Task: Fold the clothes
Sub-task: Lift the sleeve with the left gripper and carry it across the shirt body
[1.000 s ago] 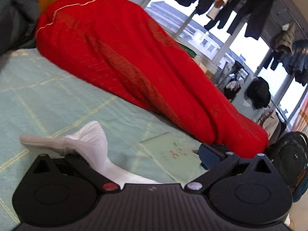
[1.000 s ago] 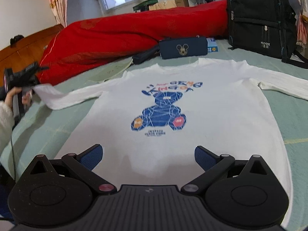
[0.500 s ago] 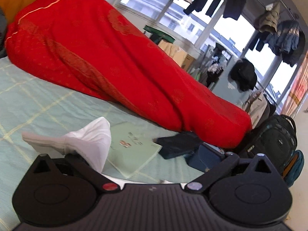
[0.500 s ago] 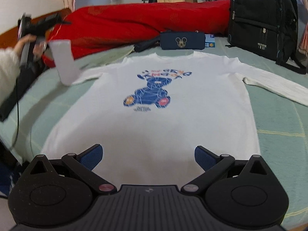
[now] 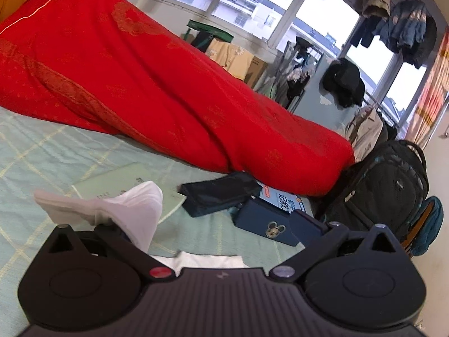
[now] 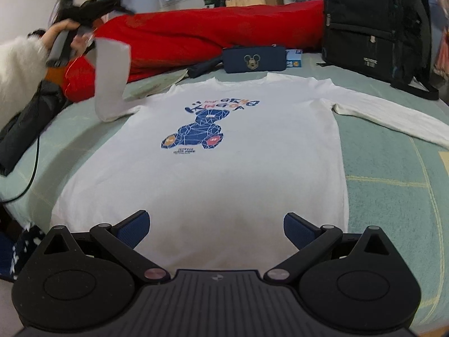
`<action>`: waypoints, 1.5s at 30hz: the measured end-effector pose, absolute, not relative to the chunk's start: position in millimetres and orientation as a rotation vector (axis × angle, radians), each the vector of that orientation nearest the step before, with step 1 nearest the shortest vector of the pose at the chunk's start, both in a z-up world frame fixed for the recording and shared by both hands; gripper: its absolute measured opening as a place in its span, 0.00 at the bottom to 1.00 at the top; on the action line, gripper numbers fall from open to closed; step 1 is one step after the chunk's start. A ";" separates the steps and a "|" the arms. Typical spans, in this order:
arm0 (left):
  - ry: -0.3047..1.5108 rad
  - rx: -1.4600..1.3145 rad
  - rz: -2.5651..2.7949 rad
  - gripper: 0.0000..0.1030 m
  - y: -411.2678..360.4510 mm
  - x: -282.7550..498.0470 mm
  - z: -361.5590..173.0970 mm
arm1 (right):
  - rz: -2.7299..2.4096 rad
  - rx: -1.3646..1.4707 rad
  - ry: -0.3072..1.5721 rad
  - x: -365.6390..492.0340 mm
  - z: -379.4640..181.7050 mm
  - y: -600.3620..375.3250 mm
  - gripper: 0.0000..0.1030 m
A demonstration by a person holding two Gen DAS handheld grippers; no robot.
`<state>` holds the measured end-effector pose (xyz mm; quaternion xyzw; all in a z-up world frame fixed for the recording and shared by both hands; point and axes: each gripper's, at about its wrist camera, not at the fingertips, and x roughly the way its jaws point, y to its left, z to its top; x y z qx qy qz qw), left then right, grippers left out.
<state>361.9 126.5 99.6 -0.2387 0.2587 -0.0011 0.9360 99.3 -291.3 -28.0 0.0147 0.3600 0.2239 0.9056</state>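
A white long-sleeved shirt [image 6: 224, 174] with a blue bear print lies flat on the green bed cover, hem towards my right gripper [image 6: 216, 224]. That gripper is open just above the hem and holds nothing. A hand holds my left gripper [image 6: 92, 5] high at the far left, with the shirt's left sleeve [image 6: 110, 78] hanging from it. In the left wrist view the sleeve cuff [image 5: 132, 210] drapes over the left finger, which it hides. The left gripper [image 5: 207, 223] has its jaws wide apart, and the other blue finger [image 5: 306, 224] is bare. The right sleeve [image 6: 387, 112] lies stretched out.
A red quilt [image 6: 210, 33] runs along the far side of the bed. A navy pouch [image 6: 252, 59], a dark case [image 5: 219, 193], a green booklet [image 5: 120, 179] and a blue box [image 6: 294, 57] lie near the collar. A black backpack [image 6: 376, 25] stands far right. Dark clothing [image 6: 25, 129] lies left.
The left gripper has risen off the bed and carried the sleeve up with it, so the sleeve now hangs in the air. The right gripper has stayed open near the hem.
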 end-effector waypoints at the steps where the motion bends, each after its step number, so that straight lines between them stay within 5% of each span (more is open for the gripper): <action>1: 0.534 -0.482 -0.003 0.99 119.7 365.5 100.3 | 0.467 0.019 0.743 100.5 -28.6 -291.4 1.00; 45: 0.714 -0.209 -0.210 0.99 -120.1 447.6 91.1 | 0.521 0.147 0.733 113.2 -52.0 -328.9 1.00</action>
